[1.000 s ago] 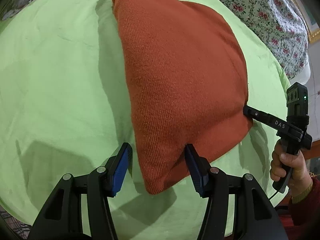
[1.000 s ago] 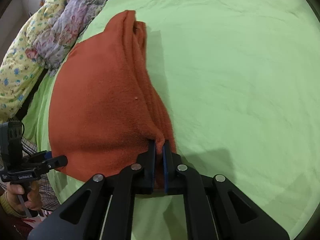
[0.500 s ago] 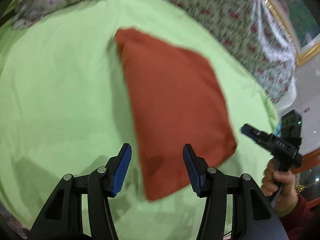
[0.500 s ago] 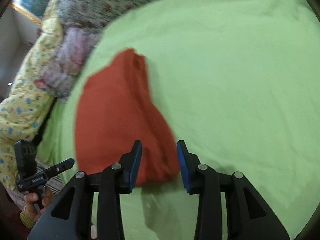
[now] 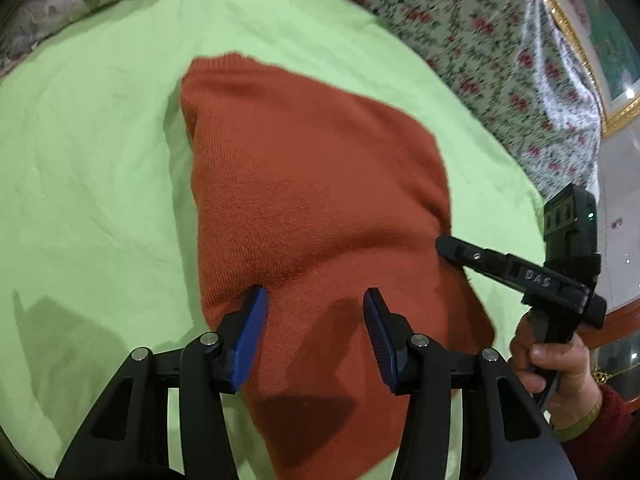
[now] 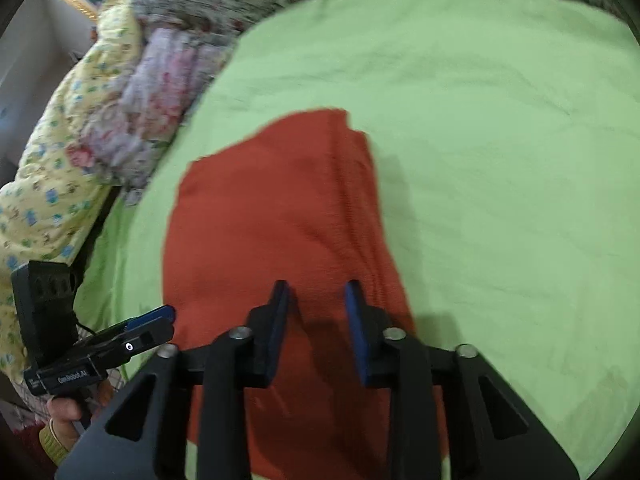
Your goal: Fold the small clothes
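1. Rust-orange knit sweater (image 5: 312, 216) lies folded on the green bed sheet (image 5: 88, 160), toward its near edge.
2. Left tool (image 5: 316, 320) and right tool (image 6: 316, 312) both hover spread, gripping nothing.
3. Looks soft, thick, floppy; I'd pinch stacked corners.

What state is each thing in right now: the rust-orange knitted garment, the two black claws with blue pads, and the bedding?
Rust-orange knitted garment: folded, lying flat on the sheet, held by neither gripper.
Left gripper: open, over the garment's near edge.
Right gripper: open, above the garment.
Light green bedsheet: spread out, slightly wrinkled.
Floral quilts: bunched up at the sheet's edge.
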Demonstrator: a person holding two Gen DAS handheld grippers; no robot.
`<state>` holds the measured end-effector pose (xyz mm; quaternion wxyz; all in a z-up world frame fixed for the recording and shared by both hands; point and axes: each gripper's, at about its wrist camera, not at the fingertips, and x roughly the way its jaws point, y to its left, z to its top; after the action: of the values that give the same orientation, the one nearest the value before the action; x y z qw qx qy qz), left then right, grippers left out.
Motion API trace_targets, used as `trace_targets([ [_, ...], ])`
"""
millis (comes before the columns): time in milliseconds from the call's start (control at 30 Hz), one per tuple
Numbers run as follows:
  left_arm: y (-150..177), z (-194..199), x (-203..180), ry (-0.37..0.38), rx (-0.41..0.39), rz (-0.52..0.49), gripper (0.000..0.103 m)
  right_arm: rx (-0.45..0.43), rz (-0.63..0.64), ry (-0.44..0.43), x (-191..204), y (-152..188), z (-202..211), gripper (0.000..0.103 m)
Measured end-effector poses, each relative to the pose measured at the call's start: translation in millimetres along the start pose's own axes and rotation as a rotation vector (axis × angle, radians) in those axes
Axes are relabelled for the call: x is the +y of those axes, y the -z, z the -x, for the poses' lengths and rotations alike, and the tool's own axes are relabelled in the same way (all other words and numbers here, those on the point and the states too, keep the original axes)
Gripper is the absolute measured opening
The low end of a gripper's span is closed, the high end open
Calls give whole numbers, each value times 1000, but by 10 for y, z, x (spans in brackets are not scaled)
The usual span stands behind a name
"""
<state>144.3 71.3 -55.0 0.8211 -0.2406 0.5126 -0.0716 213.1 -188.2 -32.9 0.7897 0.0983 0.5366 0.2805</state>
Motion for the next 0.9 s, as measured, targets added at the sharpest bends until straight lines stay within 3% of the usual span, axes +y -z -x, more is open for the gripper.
trace_targets([
  [267, 53, 146, -57, 4, -4, -26, 50, -4, 26, -9, -2, 38, 83, 21],
  [433, 347, 464, -105, 79, -10, -44, 48, -28, 69, -37, 119, 298, 462, 24],
  [567, 618, 494, -179, 132, 22, -81, 48, -12, 72, -32, 123, 607, 641, 24],
  [733, 877, 282, -178, 70, 90, -144, 48, 48, 3, 30, -110, 914, 528, 24],
  [900, 930, 300, -214, 53, 79, -186, 50, 18, -26, 60, -110, 997, 499, 24],
])
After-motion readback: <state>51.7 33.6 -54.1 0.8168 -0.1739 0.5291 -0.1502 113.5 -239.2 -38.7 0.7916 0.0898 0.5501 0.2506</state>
